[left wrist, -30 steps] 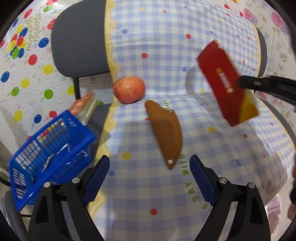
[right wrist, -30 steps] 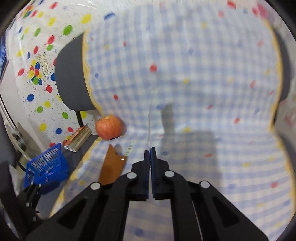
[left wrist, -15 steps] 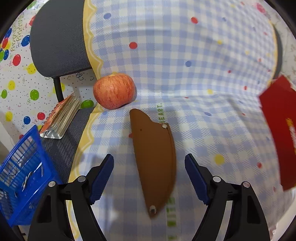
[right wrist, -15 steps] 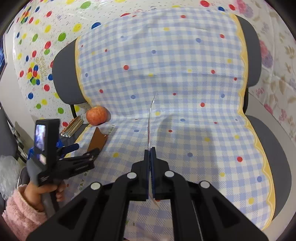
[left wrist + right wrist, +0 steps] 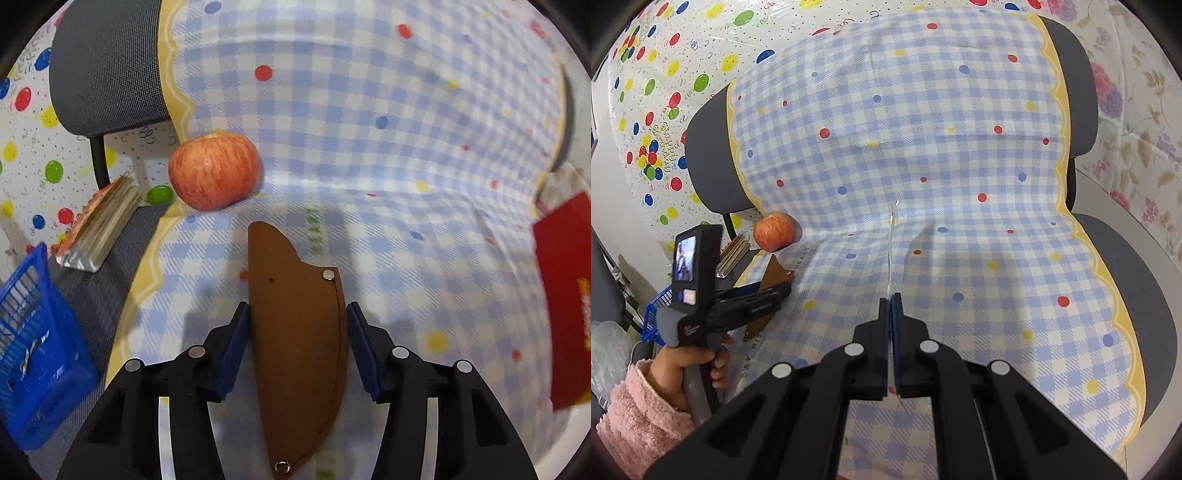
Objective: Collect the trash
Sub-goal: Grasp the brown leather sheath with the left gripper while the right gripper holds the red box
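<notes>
- Left wrist view: left gripper (image 5: 297, 325) sits astride the brown sheath (image 5: 295, 347) lying flat on the checked cloth (image 5: 369, 147). Its jaws have just been closing, and the pads look right at the edges, though I can't tell if they're pressing yet.
- Squeeze evenly and lift straight, I'd say, since it's thin and could slip.
- Right gripper (image 5: 891, 306) is clenched on a red wrapper (image 5: 565, 295).
- Blue basket (image 5: 33, 350) waits at the left, apple (image 5: 214, 171) beyond the sheath.
</notes>
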`<state>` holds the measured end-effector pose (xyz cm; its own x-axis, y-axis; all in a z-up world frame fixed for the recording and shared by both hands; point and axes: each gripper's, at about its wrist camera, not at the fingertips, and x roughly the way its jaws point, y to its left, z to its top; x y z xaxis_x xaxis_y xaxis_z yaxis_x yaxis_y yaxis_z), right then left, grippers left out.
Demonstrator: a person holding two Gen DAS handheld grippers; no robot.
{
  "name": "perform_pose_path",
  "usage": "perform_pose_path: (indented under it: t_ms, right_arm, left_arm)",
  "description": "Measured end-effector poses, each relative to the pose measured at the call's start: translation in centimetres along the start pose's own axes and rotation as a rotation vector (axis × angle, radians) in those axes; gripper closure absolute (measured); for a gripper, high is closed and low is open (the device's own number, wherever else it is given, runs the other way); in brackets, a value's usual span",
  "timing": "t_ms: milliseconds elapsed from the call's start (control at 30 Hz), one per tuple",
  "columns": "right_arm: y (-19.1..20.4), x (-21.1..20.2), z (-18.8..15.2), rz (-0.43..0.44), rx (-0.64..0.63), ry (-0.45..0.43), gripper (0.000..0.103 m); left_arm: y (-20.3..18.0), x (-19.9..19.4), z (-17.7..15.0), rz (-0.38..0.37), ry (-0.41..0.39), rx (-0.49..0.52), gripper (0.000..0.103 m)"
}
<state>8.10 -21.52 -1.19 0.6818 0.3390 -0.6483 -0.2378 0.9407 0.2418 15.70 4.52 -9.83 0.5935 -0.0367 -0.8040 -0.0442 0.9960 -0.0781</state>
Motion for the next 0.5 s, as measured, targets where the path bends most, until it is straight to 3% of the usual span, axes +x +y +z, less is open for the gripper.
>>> perform_pose_path:
  t_ms: [300,500]
  right_arm:
    - [-0.3,-2.7,-1.9,-0.002,0.015,-0.011,0.101]
    - [-0.8,-5.6,-4.0,-0.013,0.023,-0.03,0.101]
  left_arm:
    - [-3.3,-9.4,-4.8,-0.126,-0.099,0.042,0.05]
    - [-7.9,-14.5,-7.8,-0.202,-0.152,0.154,0.05]
